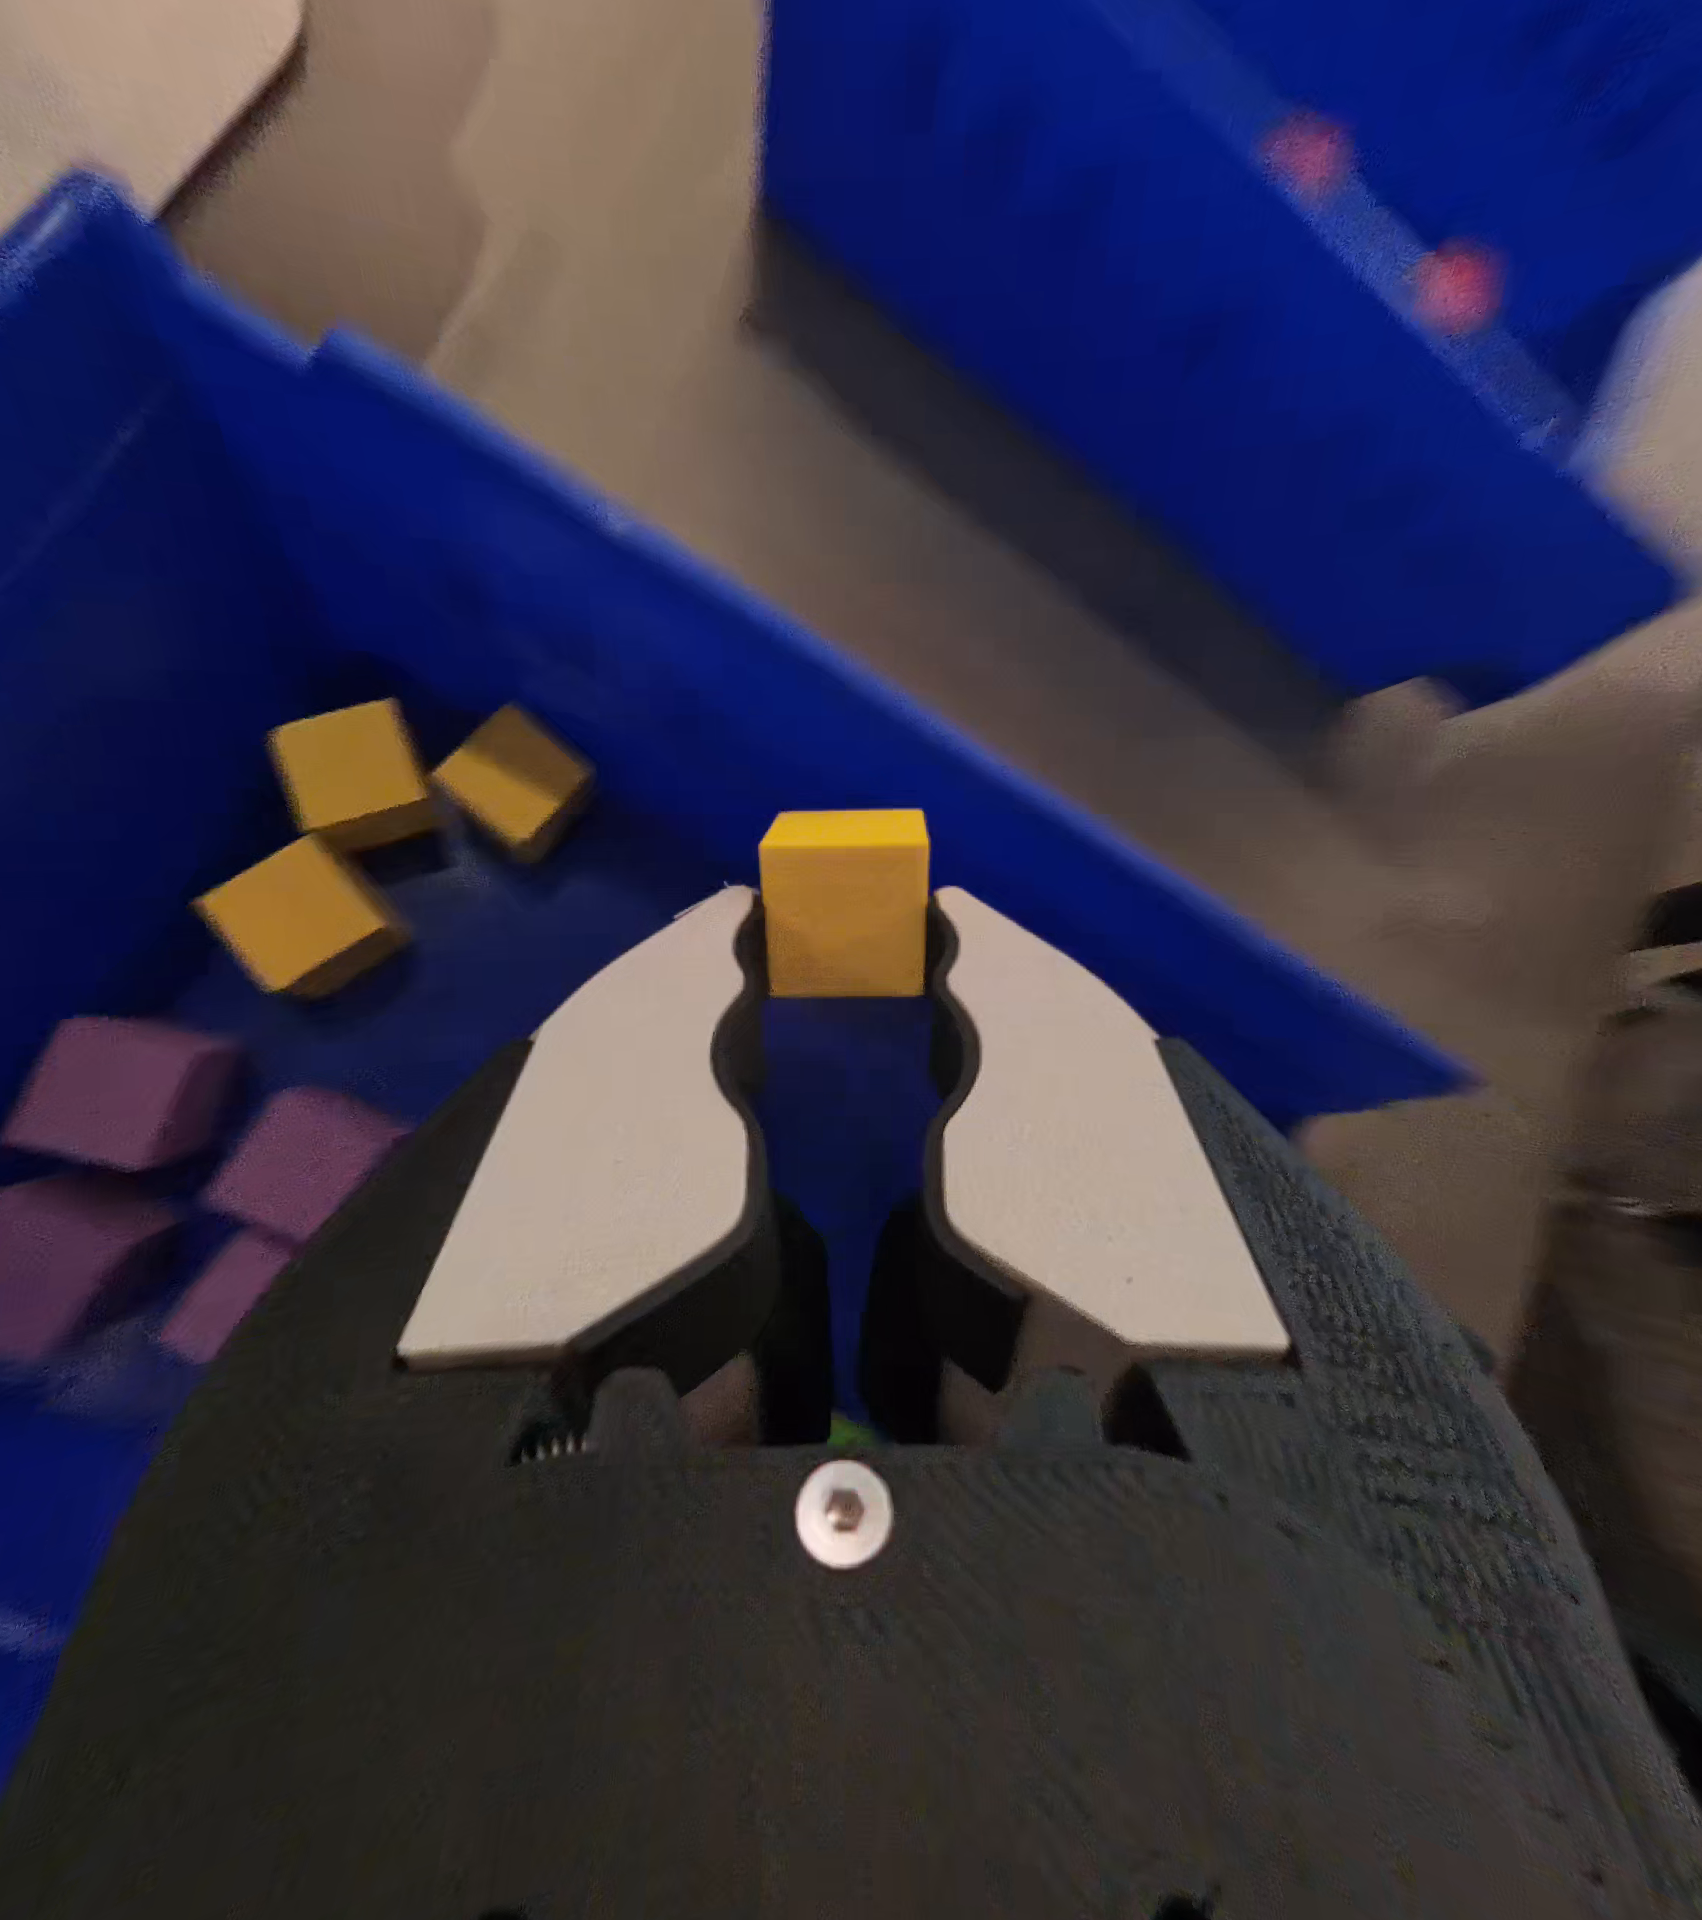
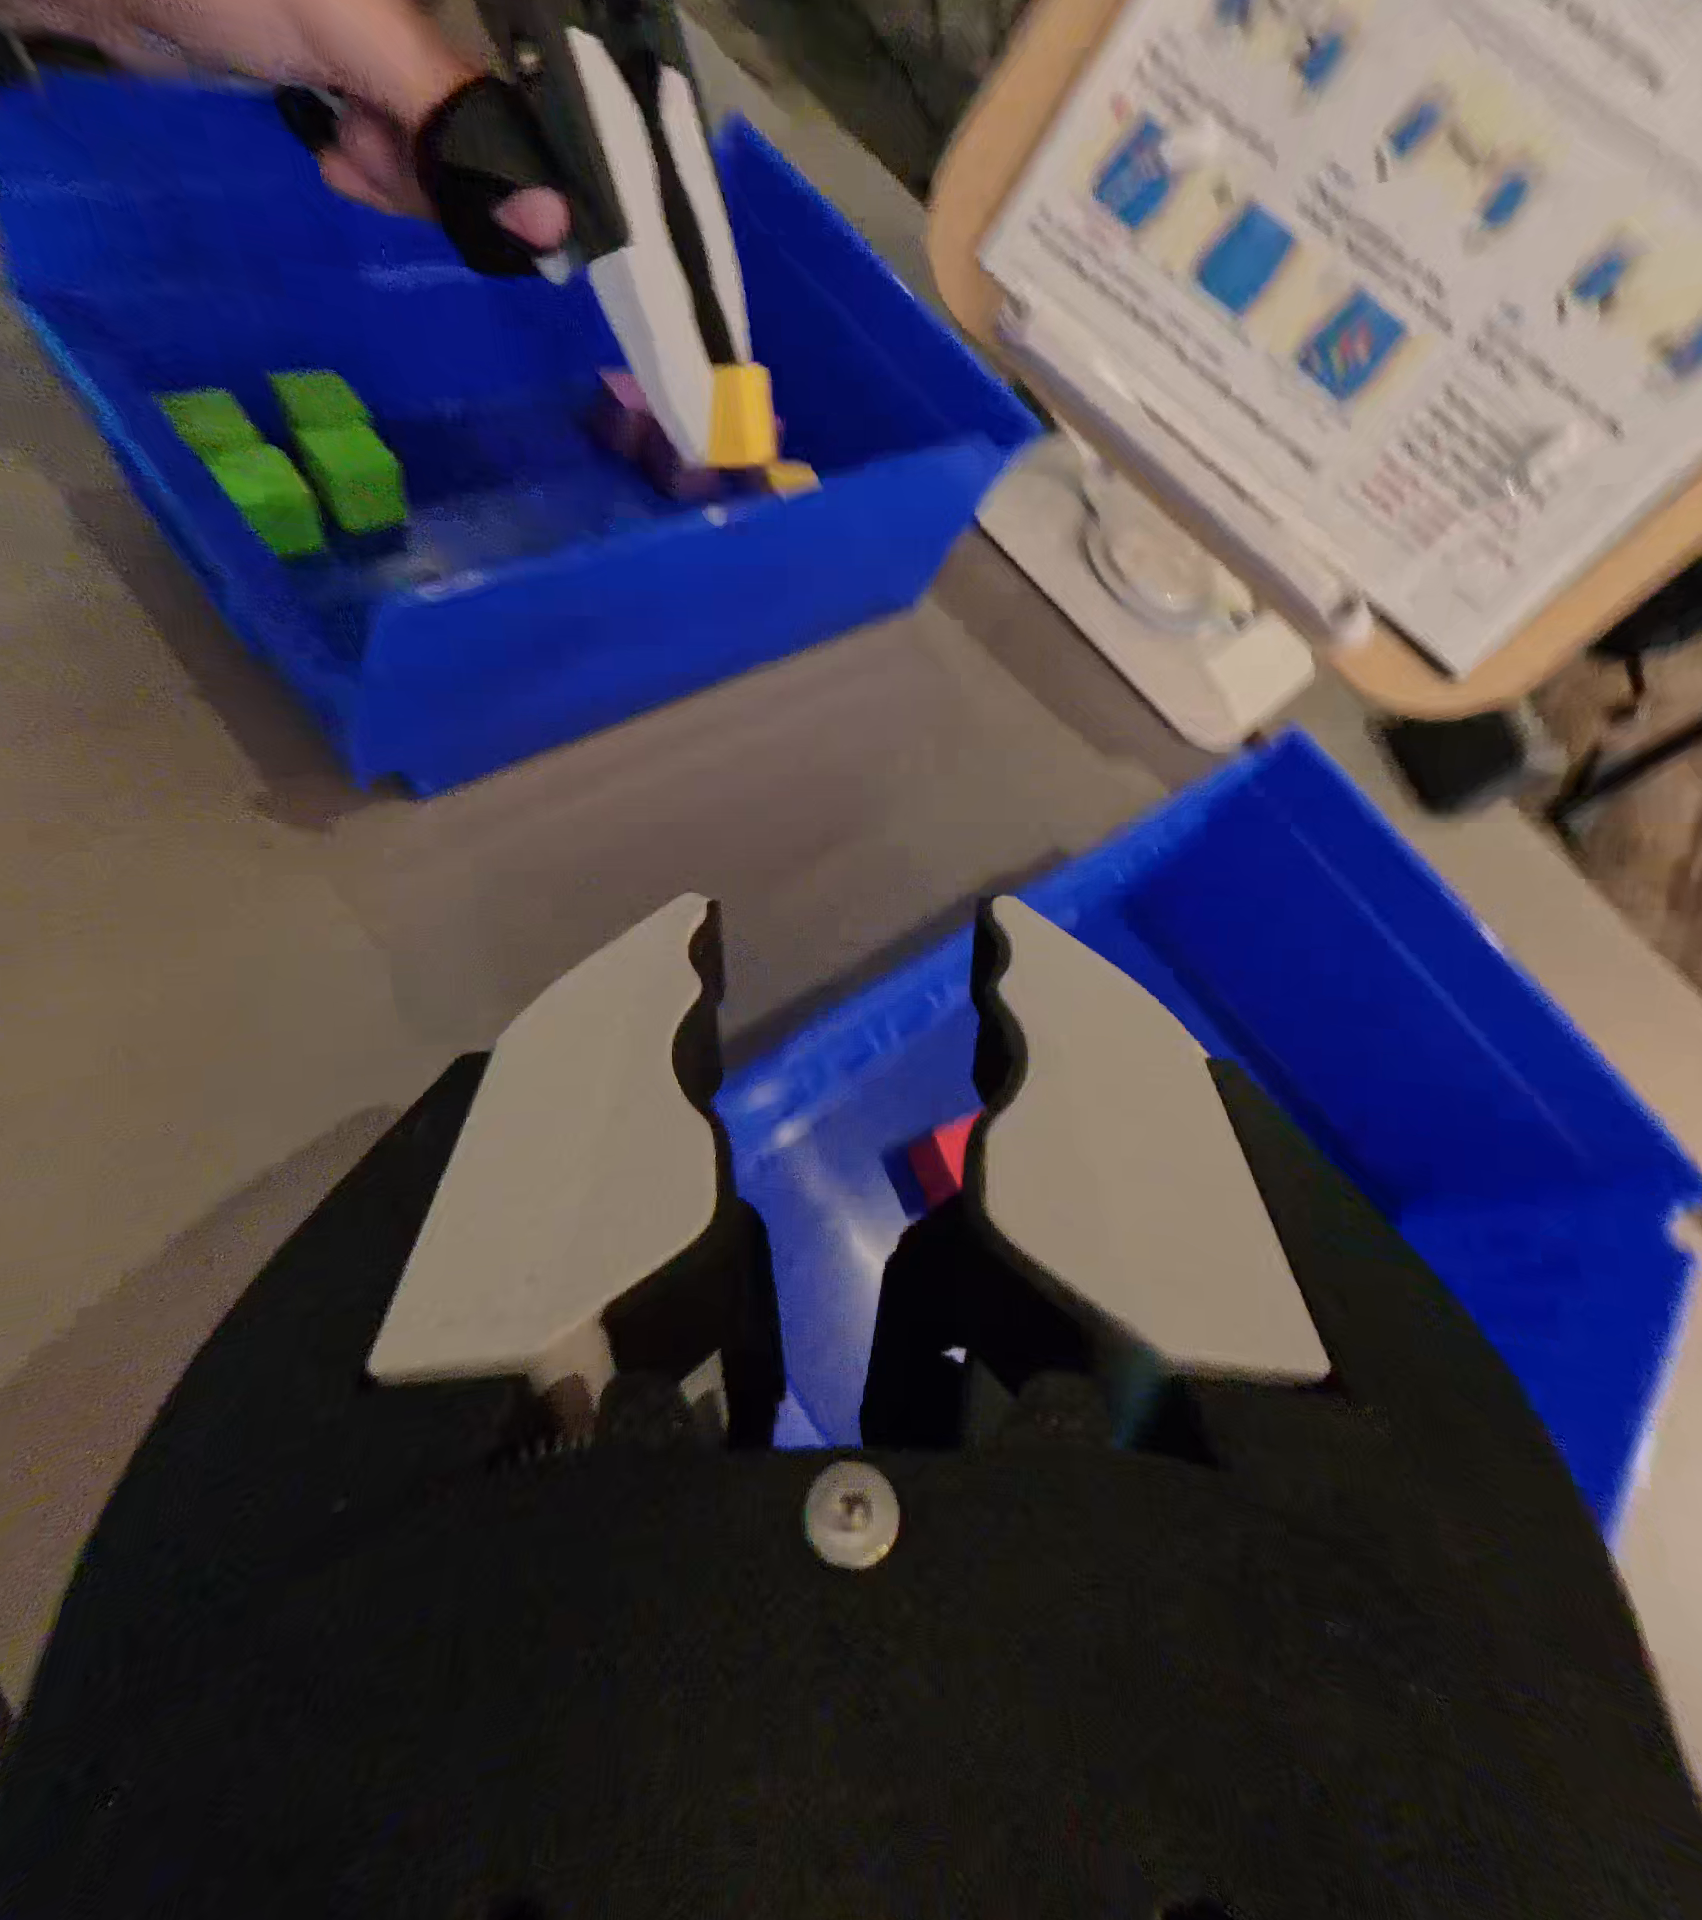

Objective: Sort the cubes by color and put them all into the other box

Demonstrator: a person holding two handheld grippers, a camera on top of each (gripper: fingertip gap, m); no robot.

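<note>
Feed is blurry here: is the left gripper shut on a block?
Yes. The left gripper is shut on a yellow block, pinched between both fingertips.

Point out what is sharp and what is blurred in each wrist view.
Left wrist view: the left claw and its yellow cube are crisp; the blue bin and loose purple cubes smear with motion blur. Right wrist view: the right claw is sharp; the green cubes and paper sheet are soft, lighting dim and warm.
</note>
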